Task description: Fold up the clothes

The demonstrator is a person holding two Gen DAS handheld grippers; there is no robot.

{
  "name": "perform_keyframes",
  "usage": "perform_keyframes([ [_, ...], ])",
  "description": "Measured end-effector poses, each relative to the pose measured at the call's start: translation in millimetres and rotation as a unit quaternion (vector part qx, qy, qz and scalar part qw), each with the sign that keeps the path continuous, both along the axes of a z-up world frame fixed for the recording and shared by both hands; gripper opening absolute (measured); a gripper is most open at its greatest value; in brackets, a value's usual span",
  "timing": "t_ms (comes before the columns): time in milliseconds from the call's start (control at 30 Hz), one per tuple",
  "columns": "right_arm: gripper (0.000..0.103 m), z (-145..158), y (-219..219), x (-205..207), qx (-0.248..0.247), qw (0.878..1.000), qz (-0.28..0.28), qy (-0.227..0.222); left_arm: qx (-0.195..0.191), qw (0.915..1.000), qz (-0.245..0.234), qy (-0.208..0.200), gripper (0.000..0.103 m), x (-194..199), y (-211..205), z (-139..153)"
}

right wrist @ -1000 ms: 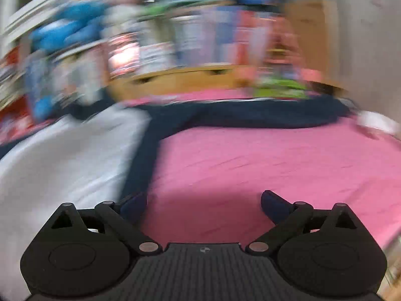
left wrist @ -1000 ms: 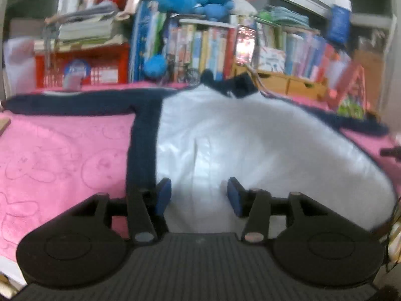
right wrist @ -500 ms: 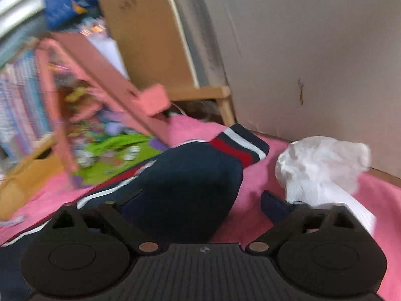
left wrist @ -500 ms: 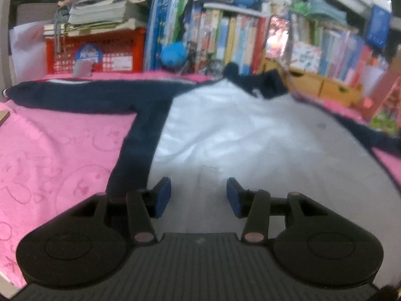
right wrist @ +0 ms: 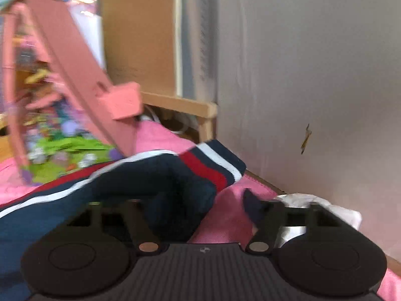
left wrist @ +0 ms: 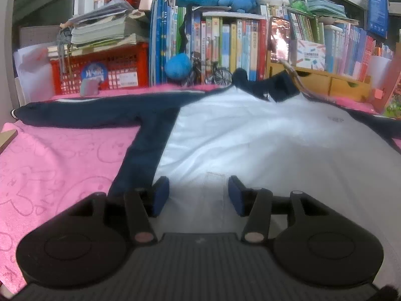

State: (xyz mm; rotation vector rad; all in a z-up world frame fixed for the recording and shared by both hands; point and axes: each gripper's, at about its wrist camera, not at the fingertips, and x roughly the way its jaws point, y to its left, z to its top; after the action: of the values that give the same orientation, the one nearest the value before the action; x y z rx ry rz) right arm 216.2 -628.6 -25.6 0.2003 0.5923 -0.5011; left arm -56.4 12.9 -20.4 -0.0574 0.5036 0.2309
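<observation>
Your right claw (right wrist: 200, 200) gapes, just widened, over the sleeve cuff (right wrist: 210, 165); left claw (left wrist: 195, 193) open too, on nothing — close early and you'd snag the crumpled tissue (right wrist: 325, 208).

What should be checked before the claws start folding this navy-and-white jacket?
1. Jacket spread flat on the pink blanket: ok, white body smooth, one navy sleeve stretched out straight.
2. Left claw ready: ok, open over the white hem, jaws just widened slightly, nothing pinched.
3. Right claw ready: ok, open, jaws just widened slightly, the other sleeve's striped cuff lies ahead of it, not gripped.
4. Cuff flat: not ok, that sleeve end looks bunched.
5. Clutter near cuff: not ok, crumpled white paper lies beside the right claw.
</observation>
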Motion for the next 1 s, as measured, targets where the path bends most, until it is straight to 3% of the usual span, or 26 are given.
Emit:
perform_keyframes([
  [133, 0.085, 25.1, 40.5, -46.6, -0.037, 0.996, 0.067, -0.045, 0.000, 1.0000, -0.001, -0.002, 0.051, -0.2, -0.1, -0.1],
  [300, 0.093, 43.9, 95.6, -94.2, -0.035, 0.981, 0.172, -0.084, 0.003, 1.0000, -0.004, -0.003, 0.052, -1.1, -0.7, -0.4],
  [333, 0.095, 46.4, 108.9, -101.8, -0.033, 0.977, 0.193, -0.085, 0.005, 1.0000, -0.005, -0.001, 0.053, -1.3, -1.2, -0.1],
  [433, 0.096, 45.1, 139.3, -124.9, -0.037, 0.967, 0.238, -0.080, 0.001, 0.9998, -0.019, 0.008, 0.069, -4.2, -1.5, 2.6],
  [667, 0.098, 32.6, 206.1, -203.4, -0.073, 0.946, 0.313, -0.049, -0.024, 0.9986, -0.046, 0.006, 0.070, -38.5, -4.4, 10.4],
  [1000, 0.100, 18.1, 288.9, -345.9, 0.037, 0.938, 0.340, -0.061, -0.026, 0.9961, -0.071, -0.046, 0.071, -124.5, -35.6, 34.9],
])
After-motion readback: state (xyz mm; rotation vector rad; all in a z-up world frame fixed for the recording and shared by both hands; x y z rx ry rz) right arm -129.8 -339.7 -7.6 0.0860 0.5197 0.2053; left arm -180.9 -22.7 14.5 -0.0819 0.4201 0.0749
